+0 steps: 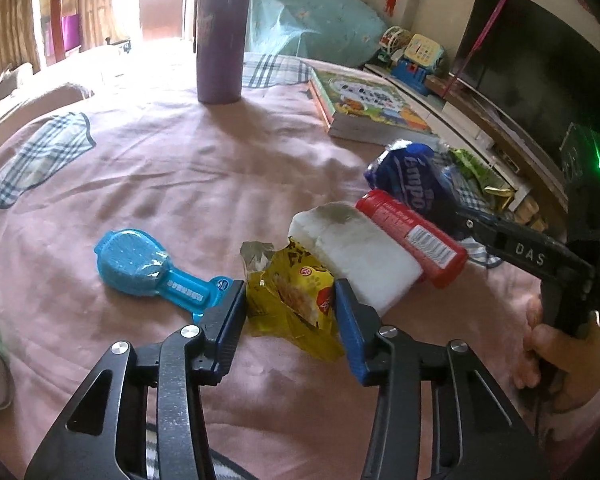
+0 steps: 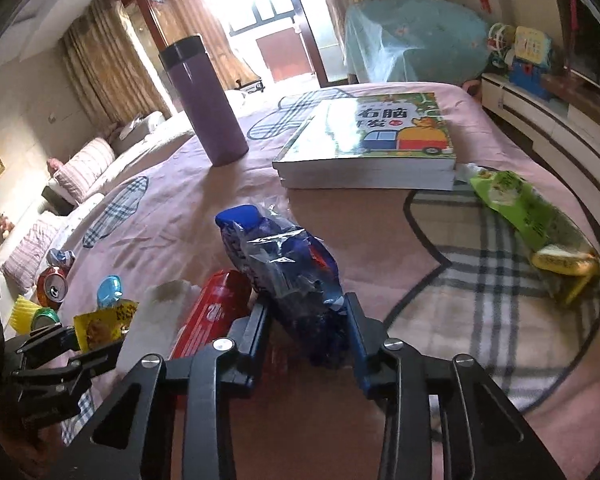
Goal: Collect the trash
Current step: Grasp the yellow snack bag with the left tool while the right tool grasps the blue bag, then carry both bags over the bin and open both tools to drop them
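A crumpled yellow snack wrapper (image 1: 292,296) lies on the pink bedsheet (image 1: 180,184), and my left gripper (image 1: 290,308) is shut on it, a blue pad pressing each side. My right gripper (image 2: 308,320) is shut on a crinkled blue plastic packet (image 2: 284,272); the left wrist view shows that packet (image 1: 412,184) at the right. Between the two lie a soiled white block (image 1: 356,256) and a red tube (image 1: 412,232). A blue blister pack (image 1: 140,264) rests left of the yellow wrapper. A green wrapper (image 2: 516,204) lies at the right by the book.
A purple flask (image 2: 208,108) stands upright at the back, and a thick picture book (image 2: 380,140) lies beside it. Crushed cans (image 2: 52,286) sit at the left. A TV (image 1: 540,72) and a low cabinet with toys (image 2: 528,56) run along the bed's right side.
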Available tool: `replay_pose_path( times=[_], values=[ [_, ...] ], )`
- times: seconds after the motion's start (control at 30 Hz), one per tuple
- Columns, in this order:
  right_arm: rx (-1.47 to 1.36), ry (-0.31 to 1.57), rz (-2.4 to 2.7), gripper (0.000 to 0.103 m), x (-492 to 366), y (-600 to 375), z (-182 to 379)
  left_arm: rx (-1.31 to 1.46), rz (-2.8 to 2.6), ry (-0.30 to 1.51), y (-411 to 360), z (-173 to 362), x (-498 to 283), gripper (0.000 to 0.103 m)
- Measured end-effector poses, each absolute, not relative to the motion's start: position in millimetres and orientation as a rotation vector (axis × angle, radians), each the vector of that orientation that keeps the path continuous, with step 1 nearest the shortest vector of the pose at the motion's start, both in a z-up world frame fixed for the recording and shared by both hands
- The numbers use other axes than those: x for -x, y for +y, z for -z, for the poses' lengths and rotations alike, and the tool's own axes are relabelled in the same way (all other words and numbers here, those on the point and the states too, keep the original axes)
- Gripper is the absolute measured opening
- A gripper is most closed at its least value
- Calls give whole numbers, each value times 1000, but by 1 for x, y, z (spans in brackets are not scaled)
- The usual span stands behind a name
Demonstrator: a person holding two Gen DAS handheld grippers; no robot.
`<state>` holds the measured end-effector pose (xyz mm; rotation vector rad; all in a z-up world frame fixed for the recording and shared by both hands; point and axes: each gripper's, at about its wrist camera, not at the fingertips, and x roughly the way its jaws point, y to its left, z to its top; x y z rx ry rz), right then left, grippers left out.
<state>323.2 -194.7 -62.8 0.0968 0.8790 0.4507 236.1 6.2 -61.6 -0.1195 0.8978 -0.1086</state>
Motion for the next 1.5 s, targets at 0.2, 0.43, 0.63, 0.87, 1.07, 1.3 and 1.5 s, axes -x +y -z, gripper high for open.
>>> replay_pose_path(
  times=[0.2,0.43,0.63,0.87,1.07,1.3,1.5],
  values=[
    [-145,842,-434,32,-298,-210,48,114,133,864,-1,46,-218,42],
    [-171,810,-420,32,-261,-224,32,111,201,840,-21,33,-195,42],
    [-209,786,-383,32,-232,-244,22,96,270,839,-48,28,-181,42],
    [-237,759,-326,32,-195,-278,10,72,355,843,-87,26,-172,42],
    [-261,727,-259,32,-165,-310,0,38,424,844,-123,23,-167,42],
    [-282,692,-160,32,-141,-348,-5,-6,500,837,-164,17,-162,42],
    [-307,673,-82,32,-124,-380,-10,-45,560,828,-199,11,-162,42]
  ],
)
